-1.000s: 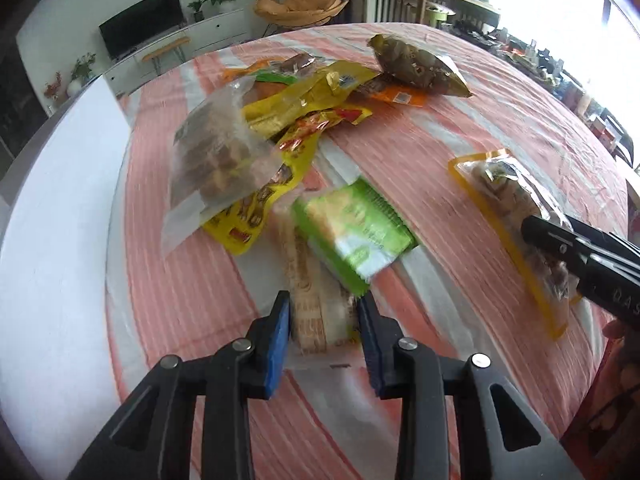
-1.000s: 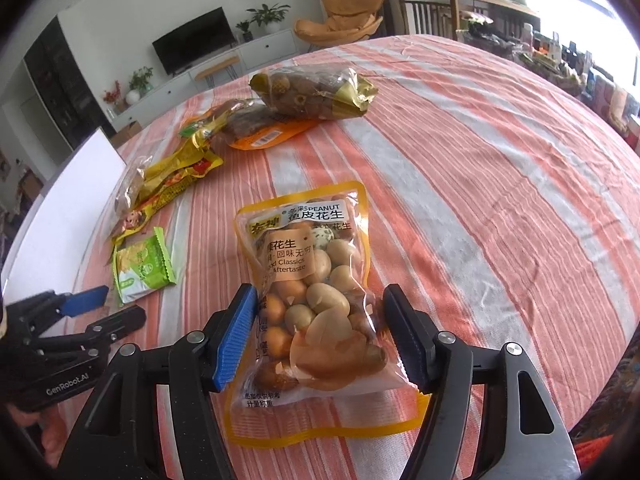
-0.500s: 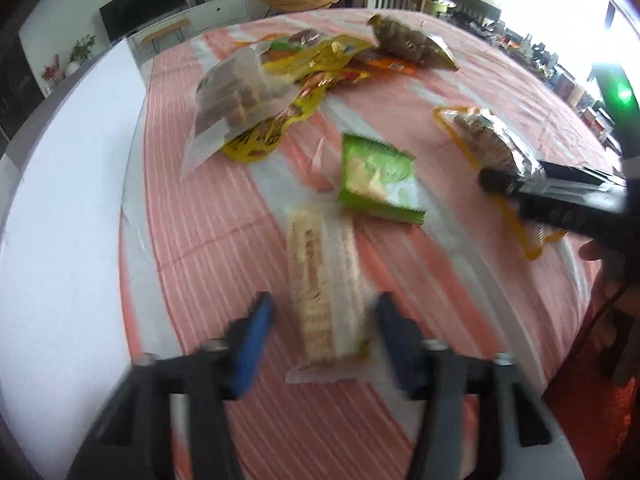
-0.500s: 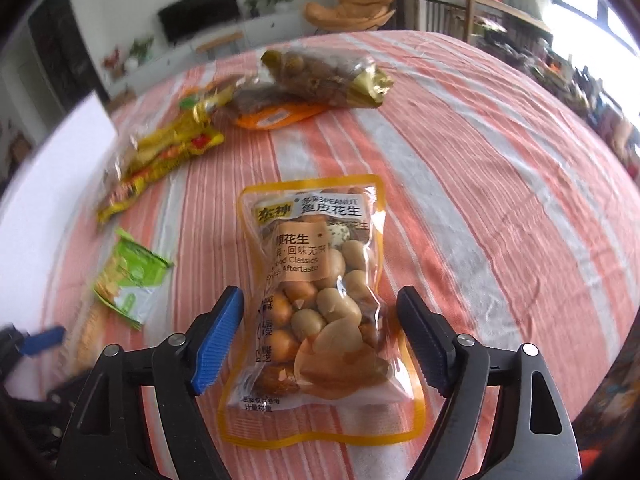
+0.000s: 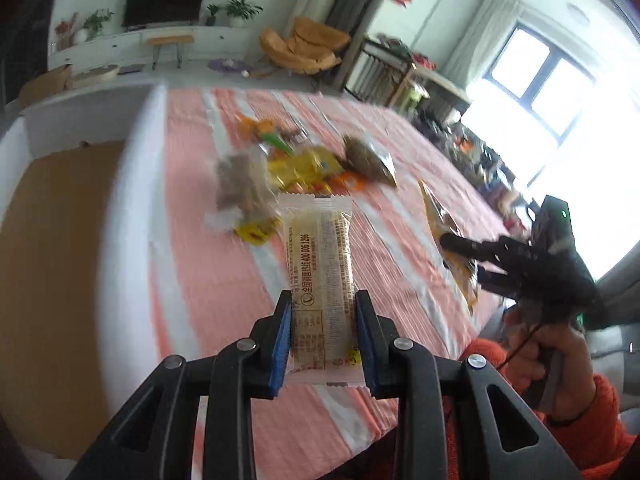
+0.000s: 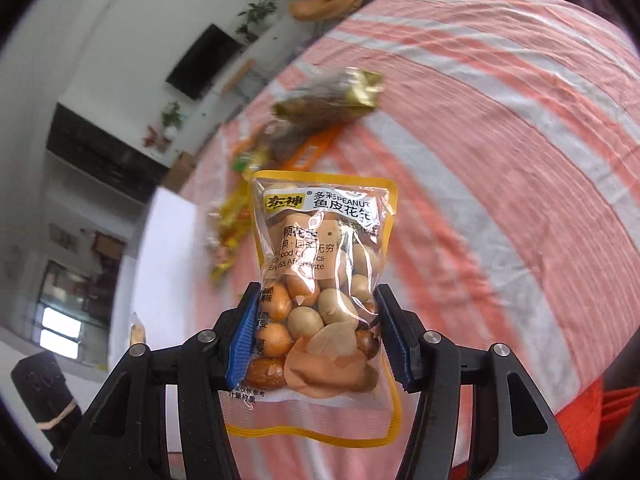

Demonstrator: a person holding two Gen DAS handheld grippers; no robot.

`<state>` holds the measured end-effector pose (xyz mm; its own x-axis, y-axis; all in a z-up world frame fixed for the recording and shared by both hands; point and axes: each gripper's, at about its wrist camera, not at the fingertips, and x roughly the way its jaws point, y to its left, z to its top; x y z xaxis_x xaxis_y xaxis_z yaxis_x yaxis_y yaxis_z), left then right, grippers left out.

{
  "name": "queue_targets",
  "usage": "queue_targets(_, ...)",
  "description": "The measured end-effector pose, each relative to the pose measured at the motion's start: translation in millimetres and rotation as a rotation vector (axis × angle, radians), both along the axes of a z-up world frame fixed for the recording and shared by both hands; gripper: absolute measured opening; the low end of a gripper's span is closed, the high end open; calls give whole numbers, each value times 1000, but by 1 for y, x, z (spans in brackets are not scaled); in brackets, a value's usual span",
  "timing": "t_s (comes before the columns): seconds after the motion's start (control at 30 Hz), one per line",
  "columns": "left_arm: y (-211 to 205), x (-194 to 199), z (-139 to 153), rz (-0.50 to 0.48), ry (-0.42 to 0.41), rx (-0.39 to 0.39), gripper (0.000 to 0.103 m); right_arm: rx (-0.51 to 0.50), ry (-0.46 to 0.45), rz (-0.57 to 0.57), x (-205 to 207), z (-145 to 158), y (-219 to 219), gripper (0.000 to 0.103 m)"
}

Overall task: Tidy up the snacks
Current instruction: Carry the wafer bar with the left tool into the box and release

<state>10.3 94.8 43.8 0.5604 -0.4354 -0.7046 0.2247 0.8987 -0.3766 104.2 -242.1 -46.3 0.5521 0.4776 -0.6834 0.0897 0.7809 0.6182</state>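
Left gripper: jaws narrow, blue pads pressed on both long edges of a slim clear-wrapped bar snack with printed text. The bar stands out forward from the jaws, clear of the surface with the orange-and-white striped cloth. Its near end is cut off from view behind the jaw frame.

Right gripper: jaws have just been closing and now clamp the lower half of a clear pouch of coated peanuts with a yellow border. The pouch rises upright from the jaws, off the striped cloth. Its bottom seam hangs below the pads.

Beyond the left jaws a pile of loose snack packets lies on the cloth. Motion blur makes the individual packets hard to tell apart; yellow, orange and brownish wrappers are all that can be made out. To the left of those jaws sits a white-walled box with a brown bottom, partly cut off by the frame edge.

In the left wrist view the right gripper appears at the right, its pouch seen edge-on and mostly hidden. A hand in an orange sleeve holds it.
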Motion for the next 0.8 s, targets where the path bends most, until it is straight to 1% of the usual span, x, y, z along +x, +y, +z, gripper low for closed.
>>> queue_targets(0.07,34,-5,16,70,-22,10,29,15,-42,60,0,24,32,58)
queue_targets(0.1,55,-9,23,120,-32,30,29,29,-66,100,-1,37,52,58)
queue_targets(0.17,90,-15,27,207,-44,84,29,73,-110,193,-1,62,97,59)
queue_targets(0.23,130,-25,24,316,-25,146,29,111,-148,289,1,84,144,59)
queue_targets(0.33,179,-39,11,453,18,200,29,134,-184,448,5,108,227,59)
queue_targets(0.37,190,-43,5,489,29,218,30,131,-186,496,2,110,252,59)
queue_targets(0.4,203,-47,-1,525,46,227,30,118,-188,543,4,110,278,62)
queue_targets(0.43,213,-49,-11,554,66,227,36,91,-195,591,6,109,304,69)
queue_targets(0.47,220,-50,-19,574,98,205,54,71,-199,631,2,103,324,72)
queue_targets(0.5,227,-51,-27,587,126,167,65,60,-185,677,4,96,343,75)
queue_targets(0.53,229,-55,-32,599,134,142,79,52,-152,708,5,88,354,75)
queue_targets(0.57,230,-58,-33,612,128,129,81,44,-111,725,5,79,362,75)
queue_targets(0.6,229,-59,-33,615,116,131,81,38,-95,722,3,73,362,75)
queue_targets(0.63,224,-58,-31,612,99,143,81,29,-118,706,0,71,356,75)
queue_targets(0.67,217,-56,-29,602,78,156,81,-2,-154,688,-3,72,347,76)
queue_targets(0.73,199,-52,-22,558,34,176,81,-121,-226,622,-9,73,322,76)
queue_targets(0.8,169,-44,-14,499,-31,226,81,-235,-277,518,-12,68,292,79)
